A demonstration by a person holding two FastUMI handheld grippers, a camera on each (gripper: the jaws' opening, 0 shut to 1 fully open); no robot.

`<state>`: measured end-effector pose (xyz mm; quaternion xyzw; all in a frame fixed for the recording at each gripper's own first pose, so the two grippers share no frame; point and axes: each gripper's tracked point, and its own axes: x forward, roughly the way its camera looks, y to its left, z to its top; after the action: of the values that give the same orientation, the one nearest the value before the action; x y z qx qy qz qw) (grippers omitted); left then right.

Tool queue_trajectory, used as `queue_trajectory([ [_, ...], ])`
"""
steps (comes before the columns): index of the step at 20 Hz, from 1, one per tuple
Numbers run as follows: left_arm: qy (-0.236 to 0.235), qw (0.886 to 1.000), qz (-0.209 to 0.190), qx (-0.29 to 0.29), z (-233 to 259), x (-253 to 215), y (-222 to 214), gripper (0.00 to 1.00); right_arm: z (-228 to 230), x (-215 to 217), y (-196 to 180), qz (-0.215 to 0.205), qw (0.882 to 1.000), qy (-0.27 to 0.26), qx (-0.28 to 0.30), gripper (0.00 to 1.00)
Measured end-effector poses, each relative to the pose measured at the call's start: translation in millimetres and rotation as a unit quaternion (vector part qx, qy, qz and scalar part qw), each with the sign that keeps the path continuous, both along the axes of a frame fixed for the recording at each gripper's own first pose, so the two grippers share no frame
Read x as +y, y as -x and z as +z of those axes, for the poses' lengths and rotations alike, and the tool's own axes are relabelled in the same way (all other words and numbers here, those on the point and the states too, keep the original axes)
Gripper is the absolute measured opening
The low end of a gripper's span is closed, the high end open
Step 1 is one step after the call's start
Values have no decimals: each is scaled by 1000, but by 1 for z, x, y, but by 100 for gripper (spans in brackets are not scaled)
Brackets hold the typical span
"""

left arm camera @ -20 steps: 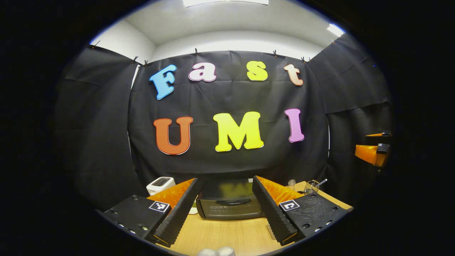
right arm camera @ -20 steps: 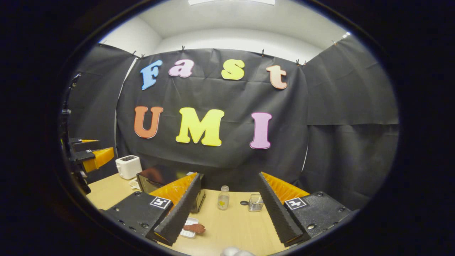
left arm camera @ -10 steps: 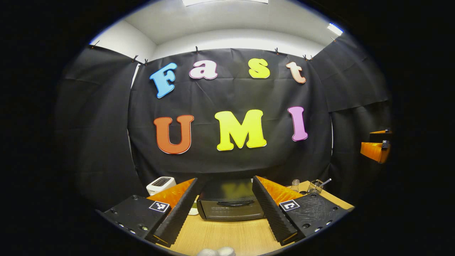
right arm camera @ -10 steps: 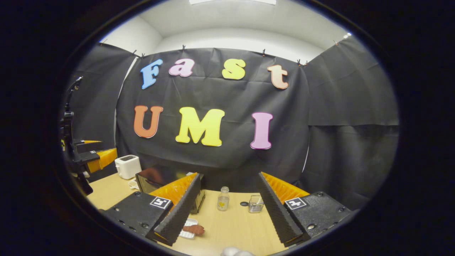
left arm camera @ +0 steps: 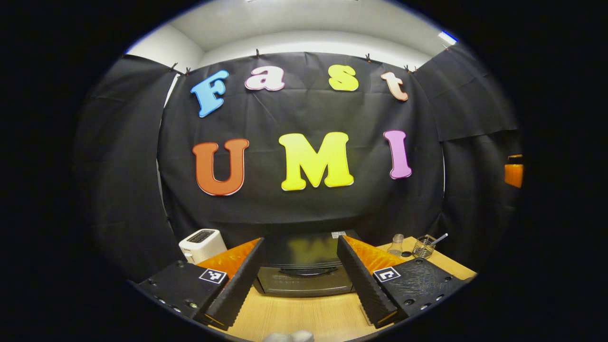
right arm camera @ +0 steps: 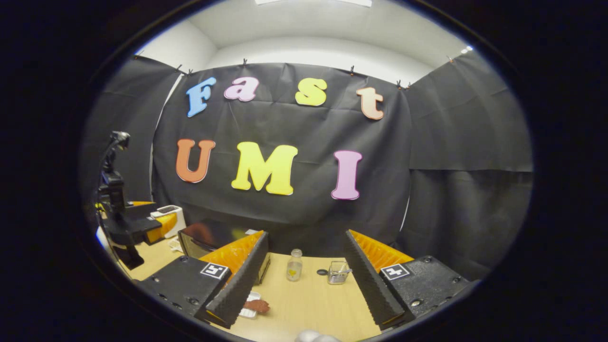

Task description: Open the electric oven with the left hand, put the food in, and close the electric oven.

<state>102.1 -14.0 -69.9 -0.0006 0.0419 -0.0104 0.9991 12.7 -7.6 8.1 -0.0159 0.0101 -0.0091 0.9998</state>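
The black electric oven stands on the wooden table with its door closed and the handle across the door's top. My left gripper is open, its fingers framing the oven from a short way off. In the right gripper view the oven is at the left, and a brown piece of food lies on a small white tray near it. My right gripper is open above the table with nothing between its fingers. The left gripper shows there at the far left edge.
A white toaster stands left of the oven. A small glass jar, a dark lid and a wire holder sit at the back of the table. Black cloth walls close the booth behind.
The left gripper has moved forward toward the oven, which now looks larger and nearer. The right gripper has stayed almost still.
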Motion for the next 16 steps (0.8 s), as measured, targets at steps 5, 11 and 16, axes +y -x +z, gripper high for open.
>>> queue_trajectory([
  [5,-20,999,-17,48,-68,-15,-59,96,-2,-10,6,-23,1000,8,13,100],
  [11,-30,994,-28,101,-135,-20,-105,97,-7,-21,12,-59,998,11,33,100],
  [16,-18,993,-29,109,-148,-21,-117,98,-10,-20,12,-69,997,9,40,100],
])
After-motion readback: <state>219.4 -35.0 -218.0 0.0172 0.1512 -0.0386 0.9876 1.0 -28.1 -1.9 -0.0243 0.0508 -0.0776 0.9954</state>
